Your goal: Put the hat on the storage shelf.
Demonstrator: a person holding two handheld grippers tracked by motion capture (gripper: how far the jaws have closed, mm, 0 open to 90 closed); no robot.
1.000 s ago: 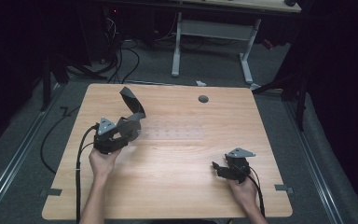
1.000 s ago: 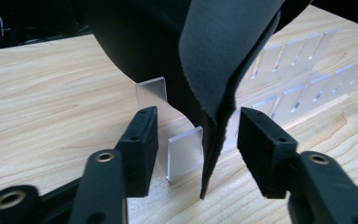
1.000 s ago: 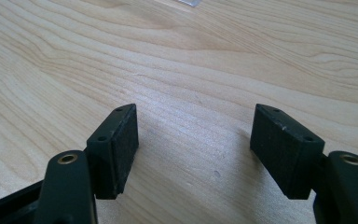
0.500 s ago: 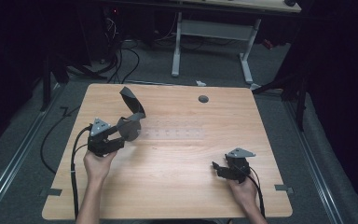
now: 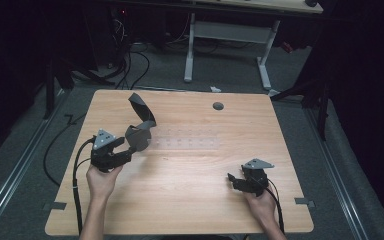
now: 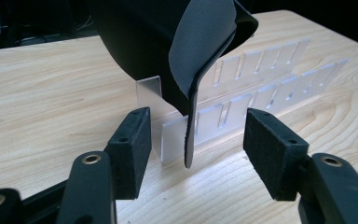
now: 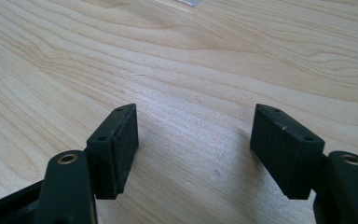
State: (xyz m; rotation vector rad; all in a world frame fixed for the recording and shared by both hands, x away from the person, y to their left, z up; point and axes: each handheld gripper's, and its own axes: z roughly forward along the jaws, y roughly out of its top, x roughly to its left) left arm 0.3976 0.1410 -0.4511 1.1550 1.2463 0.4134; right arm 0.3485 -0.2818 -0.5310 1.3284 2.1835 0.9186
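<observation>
My left gripper [image 5: 130, 149] hangs at the left end of the clear slotted rack [image 5: 190, 142], its jaws having just been opening; they now stand wide, and the lower edge of the black curved piece [image 6: 191, 70] sits between my pads [image 6: 130, 144] without either pressing on it; that piece stands seated in the rack on the wooden table [image 5: 180, 210], a second black piece [image 5: 141, 106] leaning up behind it; my right gripper [image 5: 236, 181] rests near the table's right front, jaws spread over bare wood, holding nothing.
</observation>
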